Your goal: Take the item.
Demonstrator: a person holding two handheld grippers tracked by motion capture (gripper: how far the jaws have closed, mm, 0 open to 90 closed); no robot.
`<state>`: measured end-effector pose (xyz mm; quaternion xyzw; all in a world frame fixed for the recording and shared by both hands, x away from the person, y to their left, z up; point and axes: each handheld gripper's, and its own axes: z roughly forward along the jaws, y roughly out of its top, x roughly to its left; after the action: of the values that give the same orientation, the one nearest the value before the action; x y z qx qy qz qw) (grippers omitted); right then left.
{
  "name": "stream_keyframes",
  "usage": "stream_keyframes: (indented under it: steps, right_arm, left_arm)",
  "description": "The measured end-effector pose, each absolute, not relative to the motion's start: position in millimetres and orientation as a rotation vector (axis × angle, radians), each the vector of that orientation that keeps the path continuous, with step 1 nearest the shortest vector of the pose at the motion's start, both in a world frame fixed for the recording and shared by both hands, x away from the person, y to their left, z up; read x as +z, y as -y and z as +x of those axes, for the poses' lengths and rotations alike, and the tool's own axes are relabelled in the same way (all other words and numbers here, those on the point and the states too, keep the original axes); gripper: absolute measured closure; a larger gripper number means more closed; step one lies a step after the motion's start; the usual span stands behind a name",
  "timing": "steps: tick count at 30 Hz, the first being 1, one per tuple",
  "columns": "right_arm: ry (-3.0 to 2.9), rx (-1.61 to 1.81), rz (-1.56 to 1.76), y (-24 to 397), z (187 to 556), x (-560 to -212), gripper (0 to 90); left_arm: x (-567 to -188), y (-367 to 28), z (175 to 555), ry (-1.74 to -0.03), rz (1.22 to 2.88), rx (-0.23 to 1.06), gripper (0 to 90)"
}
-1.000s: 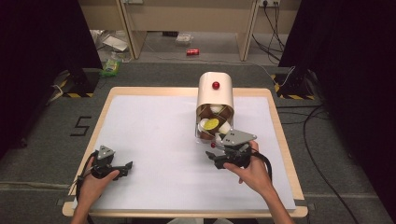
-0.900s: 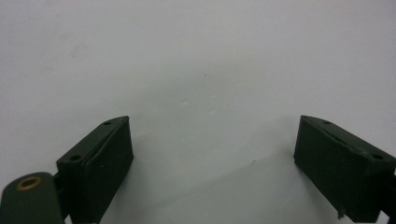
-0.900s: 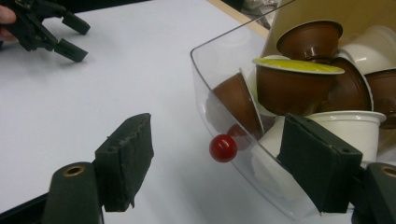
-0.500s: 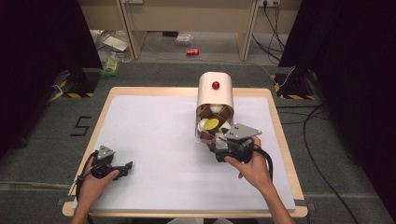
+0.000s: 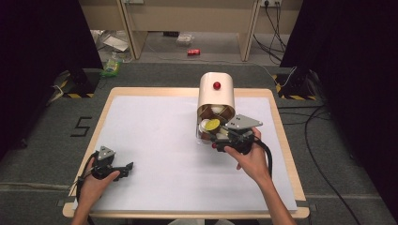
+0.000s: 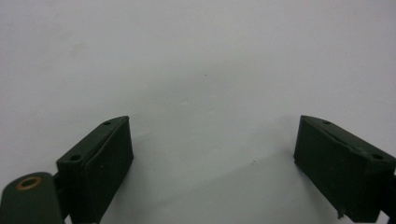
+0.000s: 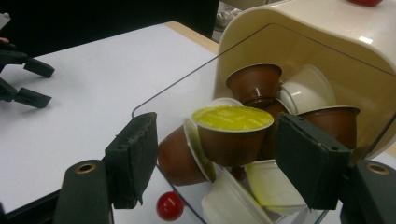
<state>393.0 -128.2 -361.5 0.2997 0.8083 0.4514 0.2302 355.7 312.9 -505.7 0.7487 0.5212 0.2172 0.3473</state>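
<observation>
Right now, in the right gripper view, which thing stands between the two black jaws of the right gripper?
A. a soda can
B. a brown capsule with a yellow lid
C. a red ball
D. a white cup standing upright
B: the brown capsule with a yellow lid sits between the jaws of the right gripper, at the open front of the cream dispenser.

The capsule box [image 5: 216, 93] is cream, with a glossy red knob [image 5: 217, 86] on top. Inside its clear open front, the foremost capsule [image 7: 232, 135] is brown with a yellow-green lid; behind it sit more brown capsules [image 7: 254, 81], and white and cream ones [image 7: 306, 91] lie around it. Just below the box's clear edge shines a small red ball [image 7: 169, 206]. The box stands on a plain white tabletop [image 5: 155, 140] edged in pale wood. Both the right gripper [image 7: 215, 163] at the box and the left gripper [image 6: 212, 168] far from it are black.
</observation>
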Motion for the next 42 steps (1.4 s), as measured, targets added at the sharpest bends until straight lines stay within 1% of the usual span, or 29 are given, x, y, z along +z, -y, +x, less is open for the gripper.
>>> stream_keyframes:
  steps: [11, 19, 31, 42]
  right_arm:
    - [-2.223, 1.21, 0.857, 120.8, 406.3, -364.5, 32.6]
    - [-2.224, 1.189, 0.887, 115.8, 416.4, -367.3, 36.1]
    - [-2.247, 1.183, 0.96, 113.6, 428.3, -373.5, 37.2]
    - [-2.263, 1.174, 0.947, 111.9, 427.7, -372.2, 39.4]
  left_arm:
    - [-505.7, -312.9, 355.7, -1.352, 1.942, 0.563, 11.0]
    - [-505.7, -312.9, 355.7, -1.351, 1.942, 0.563, 11.0]
    - [-505.7, -313.0, 355.7, -1.351, 1.943, 0.563, 11.0]
    - [-505.7, -312.9, 355.7, -1.352, 1.942, 0.563, 11.0]
